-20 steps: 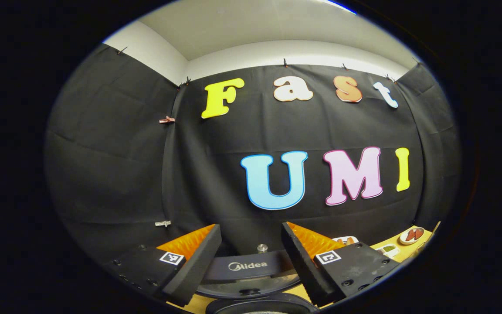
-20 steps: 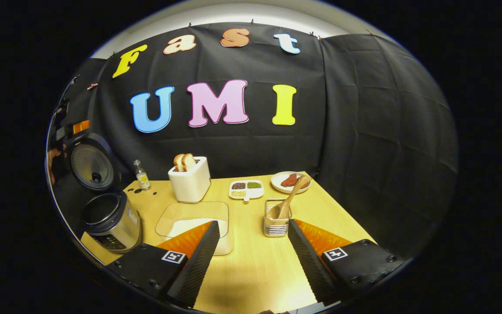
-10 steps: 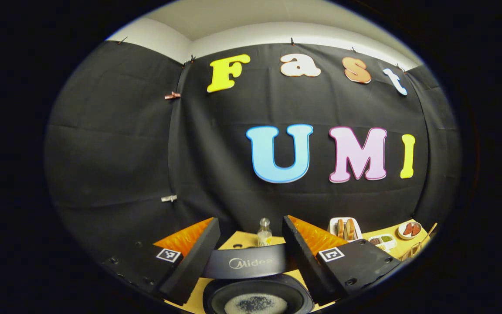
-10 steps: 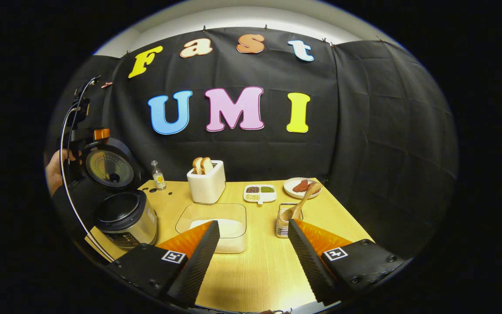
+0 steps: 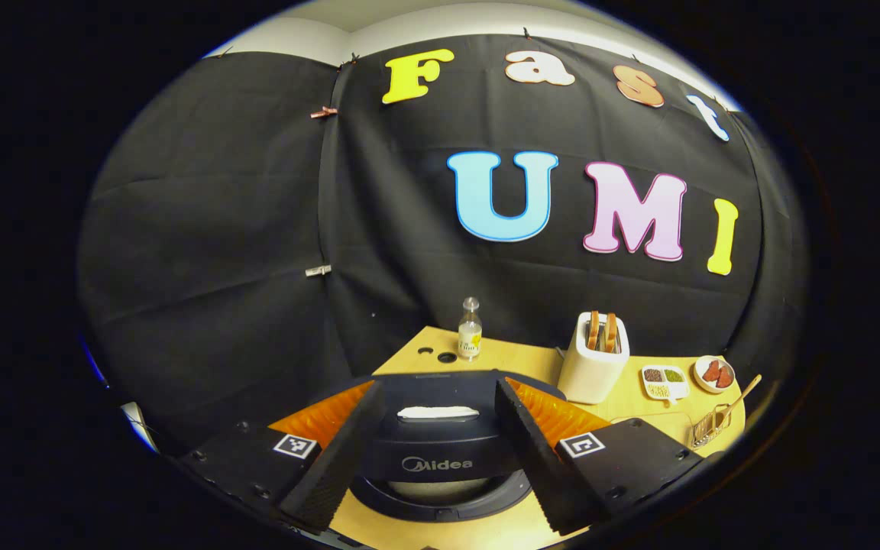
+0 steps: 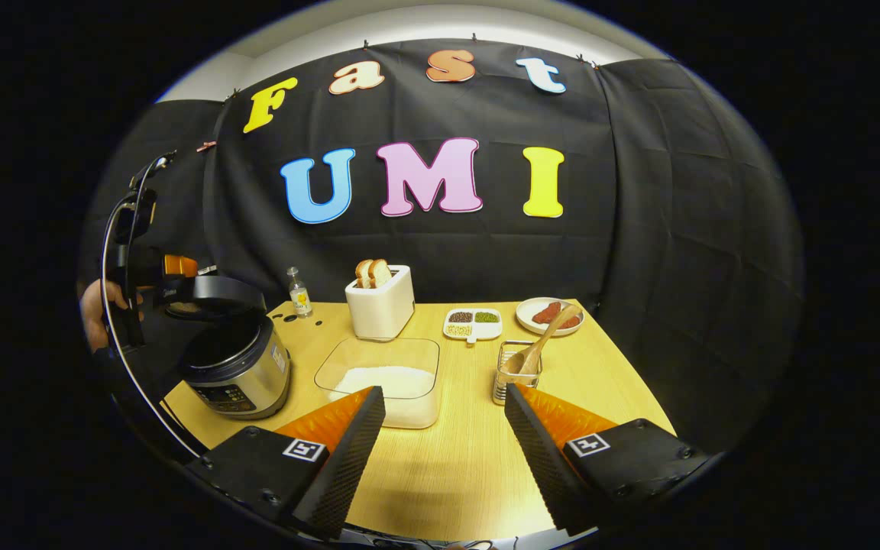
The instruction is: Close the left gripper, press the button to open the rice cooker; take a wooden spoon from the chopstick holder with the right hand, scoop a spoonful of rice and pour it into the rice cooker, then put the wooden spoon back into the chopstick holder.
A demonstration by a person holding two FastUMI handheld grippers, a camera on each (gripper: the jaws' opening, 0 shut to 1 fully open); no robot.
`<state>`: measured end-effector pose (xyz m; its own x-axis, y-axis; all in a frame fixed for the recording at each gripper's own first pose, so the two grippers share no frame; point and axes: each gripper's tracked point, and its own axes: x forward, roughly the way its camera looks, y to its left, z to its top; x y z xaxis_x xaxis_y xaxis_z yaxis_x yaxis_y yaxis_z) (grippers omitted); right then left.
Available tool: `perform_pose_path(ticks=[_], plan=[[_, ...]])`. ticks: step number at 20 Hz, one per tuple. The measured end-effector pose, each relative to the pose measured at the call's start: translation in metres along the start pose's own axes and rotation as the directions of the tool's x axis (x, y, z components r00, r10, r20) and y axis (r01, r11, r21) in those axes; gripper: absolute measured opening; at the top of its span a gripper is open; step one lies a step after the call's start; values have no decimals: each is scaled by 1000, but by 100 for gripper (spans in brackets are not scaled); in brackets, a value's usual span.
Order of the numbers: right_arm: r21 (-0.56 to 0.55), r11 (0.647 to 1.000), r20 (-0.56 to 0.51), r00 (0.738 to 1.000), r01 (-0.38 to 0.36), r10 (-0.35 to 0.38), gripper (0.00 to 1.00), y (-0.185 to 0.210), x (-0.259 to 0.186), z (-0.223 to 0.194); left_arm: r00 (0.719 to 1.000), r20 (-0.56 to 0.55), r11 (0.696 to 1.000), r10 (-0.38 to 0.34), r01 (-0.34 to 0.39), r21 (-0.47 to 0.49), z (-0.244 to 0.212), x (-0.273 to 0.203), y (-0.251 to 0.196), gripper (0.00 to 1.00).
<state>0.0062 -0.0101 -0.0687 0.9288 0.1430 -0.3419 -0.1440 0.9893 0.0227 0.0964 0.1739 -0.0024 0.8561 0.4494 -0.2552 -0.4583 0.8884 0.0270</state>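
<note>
**Lid half-raised, spoon still in its holder**

Judged from the pictures, the task stands between the lid step and the fetching of the spoon. In the right gripper view the rice cooker (image 6: 237,367) stands at the table's (image 6: 440,466) left edge, its dark lid (image 6: 207,294) hinged part-way over the steel body. The left gripper (image 5: 436,443) hovers above that lid, fingers spread wide with nothing between them.

The right gripper (image 6: 444,451) is likewise wide and empty, hanging low over the bare wood in front of the cooker's neighbours. Just right of the cooker sits a clear, rounded-square container of white rice (image 6: 386,378); further right stands the wire chopstick holder (image 6: 516,374), the wooden spoon (image 6: 543,344) leaning in it, bowl down and slim handle slanting up.

The next move probably calls for the right gripper to advance and close on that thin, smooth handle, which may swivel in the open wire frame.
</note>
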Motion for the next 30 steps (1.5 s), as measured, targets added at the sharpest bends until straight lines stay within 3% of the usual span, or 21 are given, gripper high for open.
perform_pose_path(ticks=[11, 16, 23, 26, 30], plan=[[11, 999, -74, 997, -33, 34, 99, -30, -5, -25, 997, -72, 1000, 8, -6, 18, -102, 11, -4, 100], [9, 999, -92, 995, -31, 31, 99, -45, -2, -32, 997, 68, 999, 33, -34, 19, -99, 11, -5, 100], [10, 999, -94, 995, -31, 32, 99, -63, -9, -38, 999, 48, 1000, -22, 22, 17, -109, 12, -6, 100], [14, 999, -63, 998, -28, 29, 99, -72, -11, -29, 998, 36, 998, -42, 40, 38, -106, 7, -9, 100], [3, 1000, 71, 997, -18, 18, 99, -81, -11, 19, 990, 129, 997, -53, 59, -43, -66, -35, -34, 95]])
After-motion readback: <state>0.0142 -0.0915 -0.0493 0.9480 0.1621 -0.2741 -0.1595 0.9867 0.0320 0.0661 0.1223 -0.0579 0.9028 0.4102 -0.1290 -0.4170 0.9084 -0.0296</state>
